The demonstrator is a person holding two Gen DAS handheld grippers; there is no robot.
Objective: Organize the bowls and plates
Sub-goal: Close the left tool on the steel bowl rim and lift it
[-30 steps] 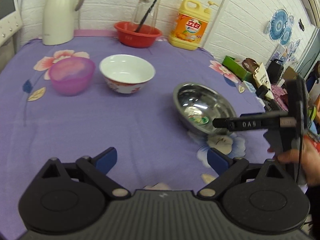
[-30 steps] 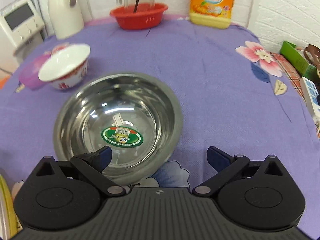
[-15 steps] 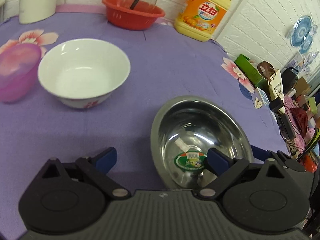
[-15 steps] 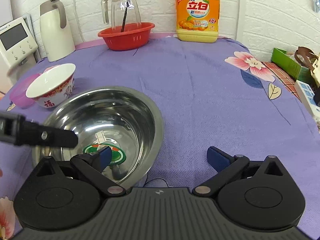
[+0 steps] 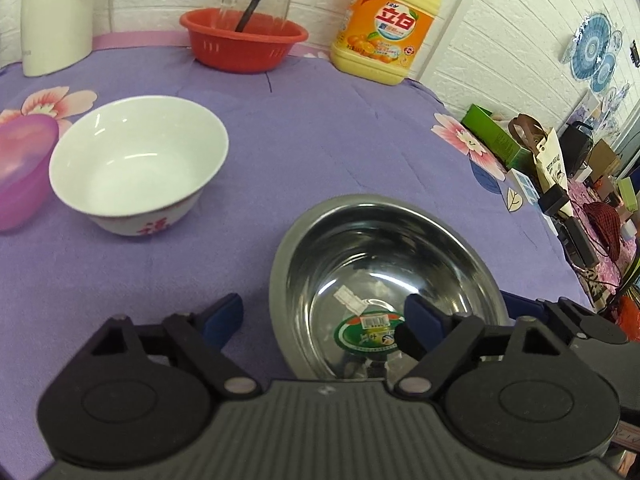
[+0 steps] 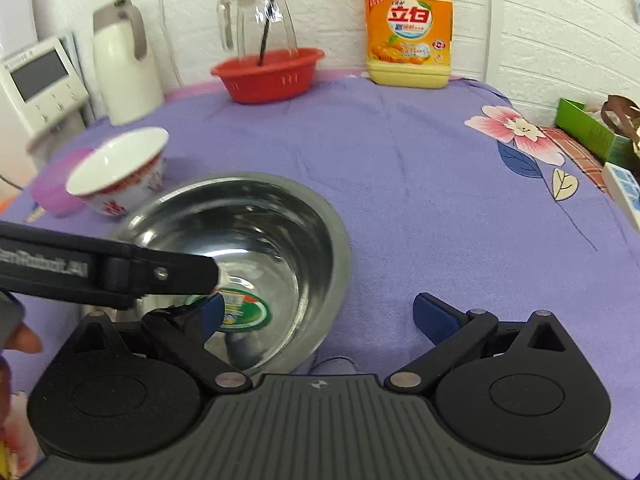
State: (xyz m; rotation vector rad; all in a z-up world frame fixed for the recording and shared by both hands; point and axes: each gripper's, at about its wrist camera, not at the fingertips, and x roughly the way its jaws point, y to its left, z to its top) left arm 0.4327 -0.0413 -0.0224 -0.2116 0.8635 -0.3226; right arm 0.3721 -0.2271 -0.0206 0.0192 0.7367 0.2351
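Note:
A steel bowl with a green sticker sits on the purple cloth, also in the right wrist view. My left gripper is open, straddling the bowl's left rim, its right finger inside the bowl. My right gripper is open, straddling the bowl's right rim, its left finger inside. A white bowl with red marks stands to the left, seen too in the right wrist view. A pink plastic bowl is beside it at the far left.
A red basket holding a glass jug, a yellow detergent bottle and a white kettle stand along the back wall. Boxes and clutter lie beyond the table's right edge. The left gripper's body crosses the right wrist view.
Both grippers have closed in on the steel bowl: the left one moved right and forward over its left rim, the right one lowered over its right rim. Both stay open.

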